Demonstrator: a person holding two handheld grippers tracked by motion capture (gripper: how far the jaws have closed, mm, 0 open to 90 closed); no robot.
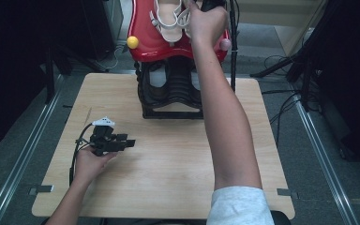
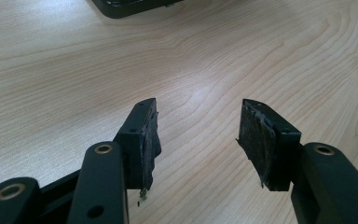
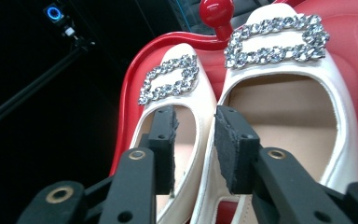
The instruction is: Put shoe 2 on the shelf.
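Basically a light wood-grain table (image 1: 168, 159) on grey floor, metal rails either side, dark room, cables at right. Black rack (image 1: 171, 93) at the table's far edge carries a red tray (image 1: 143, 44) holding two white shoes (image 3: 279, 107) with rhinestone buckles. Right gripper (image 3: 193, 140) jaws slightly apart, straddling the adjoining shoe edges, no clamp visible. Left gripper (image 2: 198, 135) rests on the table, jaws wide apart, empty. No readable writing.

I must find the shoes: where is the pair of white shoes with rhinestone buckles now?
The pair of white shoes with rhinestone buckles lies on the red tray atop the black rack, at the high view's top centre.
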